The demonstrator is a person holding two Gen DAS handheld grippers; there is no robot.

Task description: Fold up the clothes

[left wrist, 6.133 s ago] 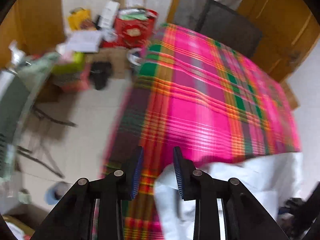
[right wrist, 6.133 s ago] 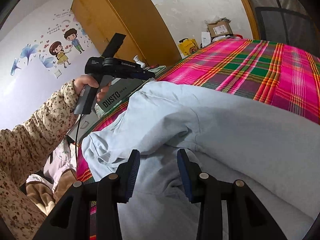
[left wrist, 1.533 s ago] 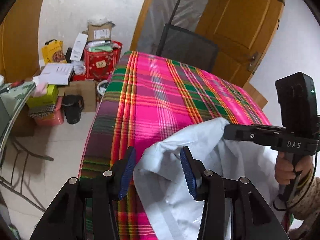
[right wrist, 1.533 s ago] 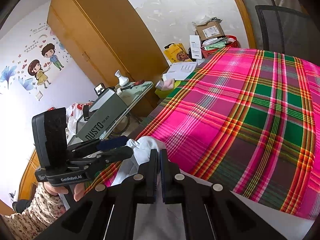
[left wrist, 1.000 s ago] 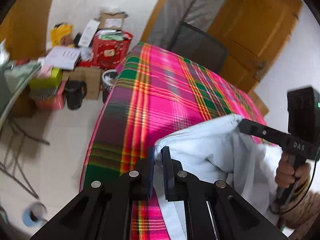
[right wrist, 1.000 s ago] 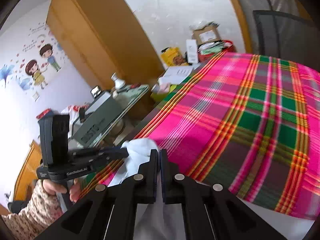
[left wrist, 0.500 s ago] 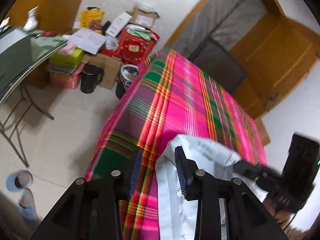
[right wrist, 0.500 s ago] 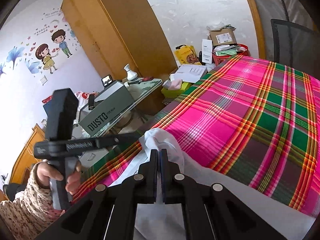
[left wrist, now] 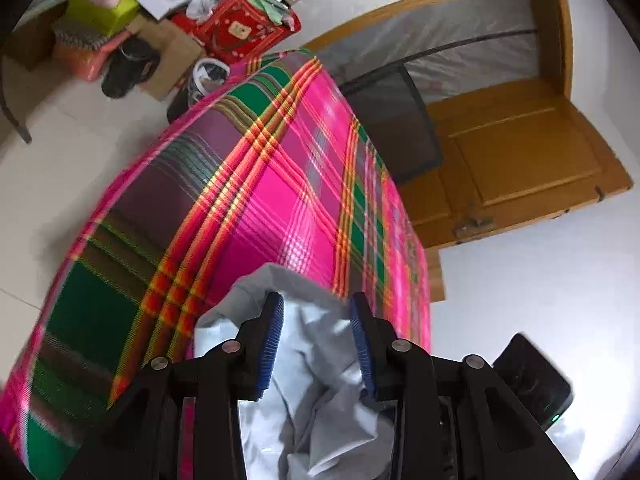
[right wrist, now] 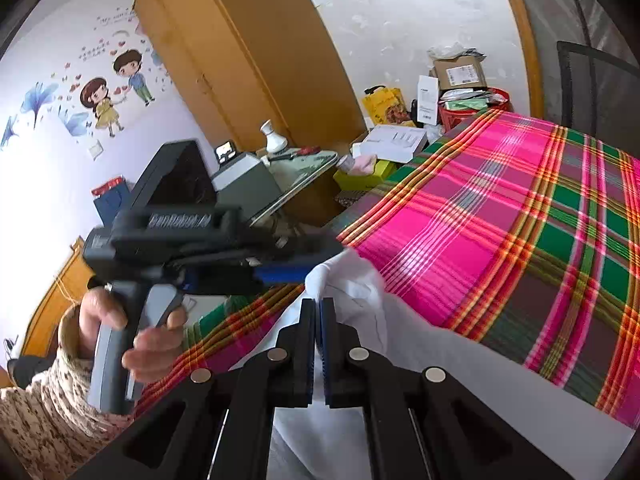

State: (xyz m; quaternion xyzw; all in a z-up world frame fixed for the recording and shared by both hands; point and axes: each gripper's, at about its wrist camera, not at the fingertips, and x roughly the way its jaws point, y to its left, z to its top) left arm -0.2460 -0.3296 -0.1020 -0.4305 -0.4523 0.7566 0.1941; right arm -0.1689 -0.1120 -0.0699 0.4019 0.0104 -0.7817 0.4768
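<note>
A pale blue-white garment [left wrist: 308, 364] lies bunched at the near end of a bed covered in a pink, green and orange plaid spread [left wrist: 280, 200]. My left gripper [left wrist: 316, 300] is open, its blue pads standing on either side of a raised fold without pinching it. In the right wrist view my right gripper [right wrist: 317, 304] is shut on a peak of the garment [right wrist: 352, 280] above the plaid spread [right wrist: 500, 220]. A person's hand [right wrist: 132, 336] holds the left gripper [right wrist: 308, 262] close by, its tips touching the same peak.
A black mesh chair [left wrist: 392, 128] stands at the bed's far end before a wooden door [left wrist: 520, 152]. Boxes and bags [left wrist: 224, 20] crowd the floor to the left. A glass side table with a grey box [right wrist: 248, 184] sits beside the bed, near a wardrobe [right wrist: 248, 60].
The left gripper, shut on the garment's edge one second ago, has opened and tilted to the right. The right gripper stays shut on the garment, and the left one has drawn closer to it.
</note>
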